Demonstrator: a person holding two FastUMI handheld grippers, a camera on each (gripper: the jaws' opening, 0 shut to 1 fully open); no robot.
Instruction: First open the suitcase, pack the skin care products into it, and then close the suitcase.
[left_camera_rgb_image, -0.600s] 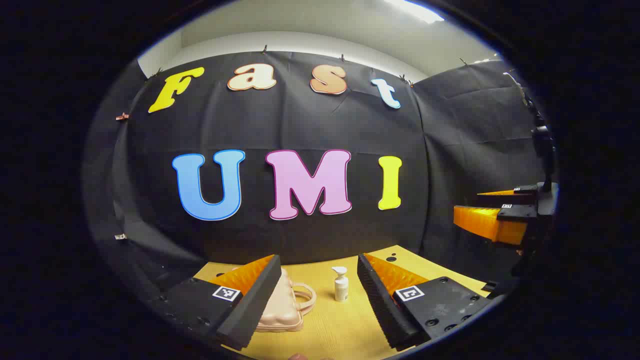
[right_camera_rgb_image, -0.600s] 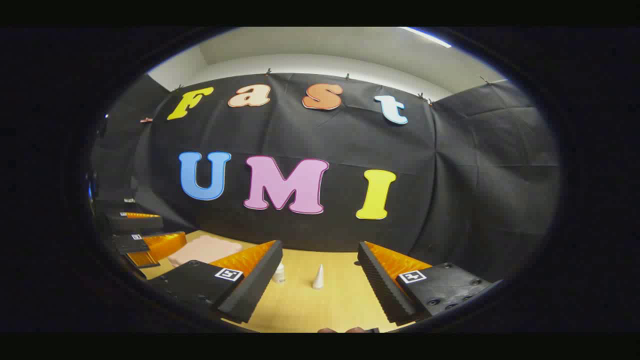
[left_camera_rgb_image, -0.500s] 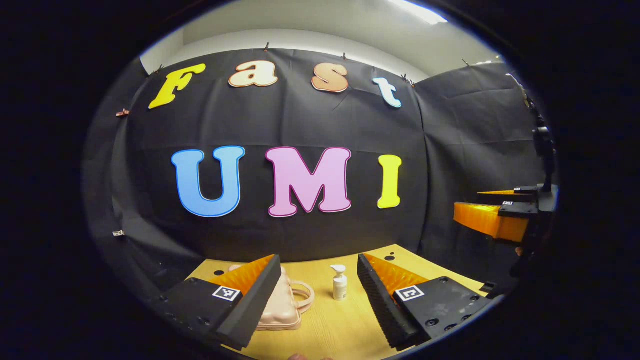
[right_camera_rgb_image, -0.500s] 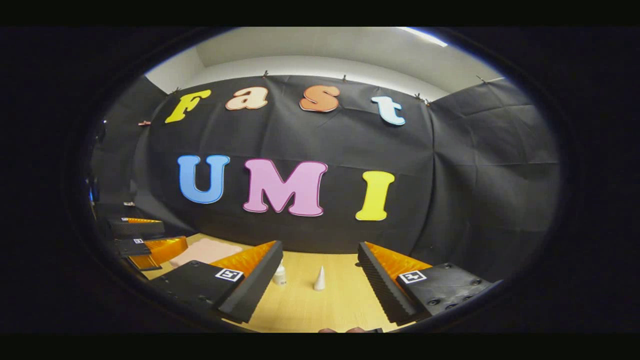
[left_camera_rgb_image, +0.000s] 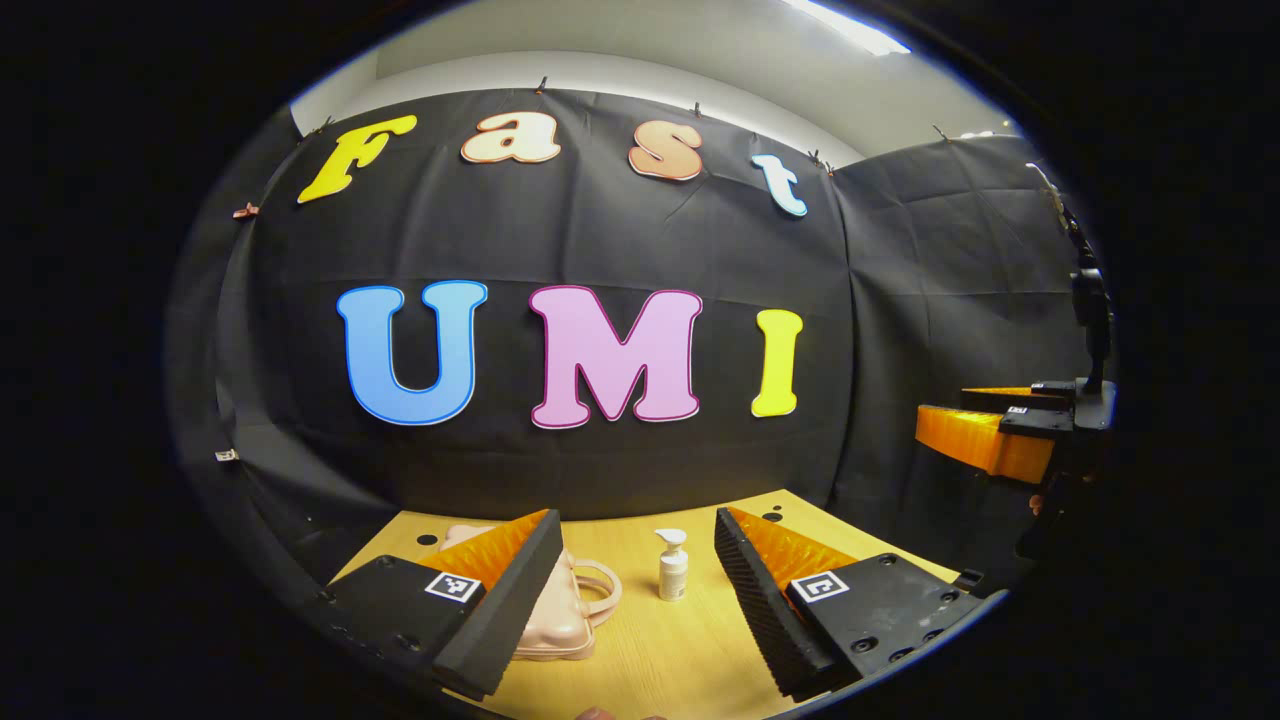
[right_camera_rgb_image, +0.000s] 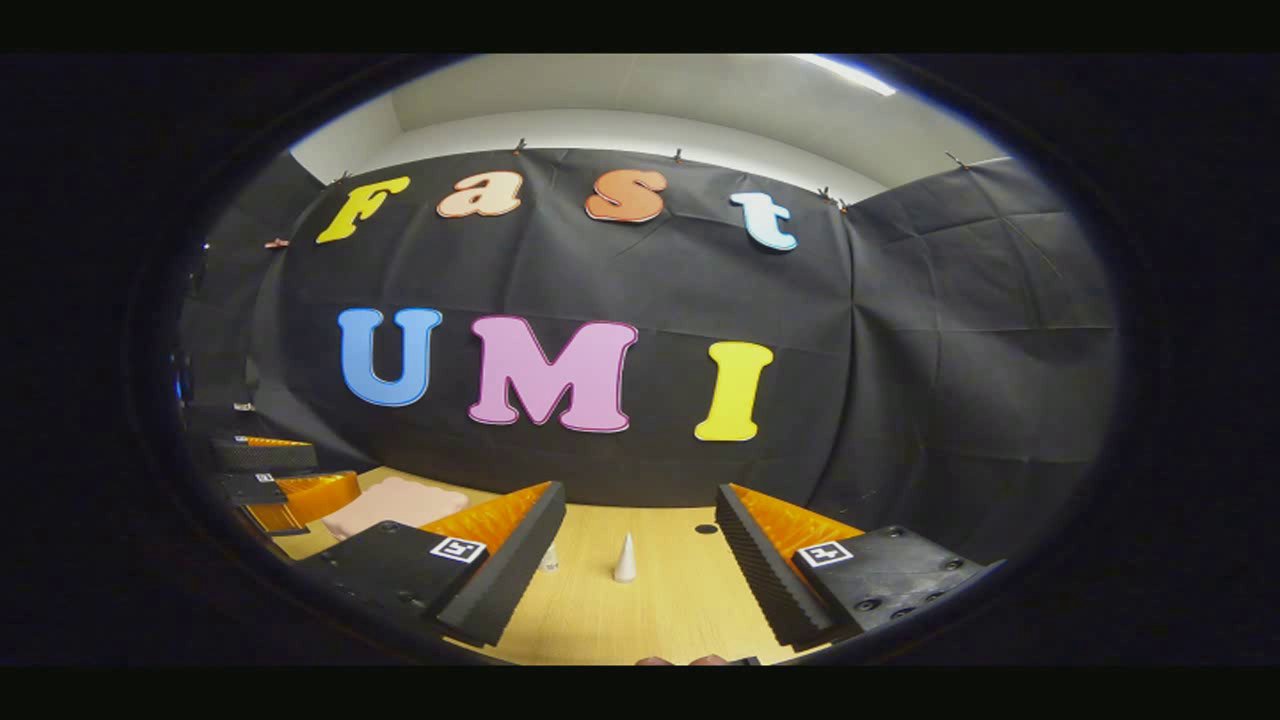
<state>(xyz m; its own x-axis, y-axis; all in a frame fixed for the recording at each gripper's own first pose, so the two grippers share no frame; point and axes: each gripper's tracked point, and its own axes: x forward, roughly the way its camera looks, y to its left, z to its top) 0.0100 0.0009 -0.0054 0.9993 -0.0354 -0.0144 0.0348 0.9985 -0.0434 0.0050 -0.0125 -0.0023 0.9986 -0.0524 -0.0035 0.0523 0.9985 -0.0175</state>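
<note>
A small pink suitcase (left_camera_rgb_image: 563, 612) lies closed and flat on the wooden table (left_camera_rgb_image: 680, 650), its handle toward a white pump bottle (left_camera_rgb_image: 672, 565) standing to its right. My left gripper (left_camera_rgb_image: 635, 525) hovers open above them, and its left finger hides part of the suitcase. The right gripper (left_camera_rgb_image: 985, 440) hangs off the table at the far right of the left gripper view. In the right gripper view a white cone-shaped tube (right_camera_rgb_image: 625, 558) stands between the fingers of my open right gripper (right_camera_rgb_image: 640, 495). The pump bottle (right_camera_rgb_image: 549, 560) peeks from behind its left finger. The suitcase (right_camera_rgb_image: 395, 503) and left gripper (right_camera_rgb_image: 290, 480) are at left.
The black cloth wall closes the table's far edge and wraps round the right side. Small dark holes (left_camera_rgb_image: 770, 517) mark the tabletop, one (right_camera_rgb_image: 706, 528) beyond the tube. A fingertip (right_camera_rgb_image: 690, 660) shows at the bottom edge of the right gripper view.
Both views have drifted slightly. More tabletop shows under the left gripper. The right gripper has turned a little to the right, so the pump bottle slid behind its left finger. Both stay open.
</note>
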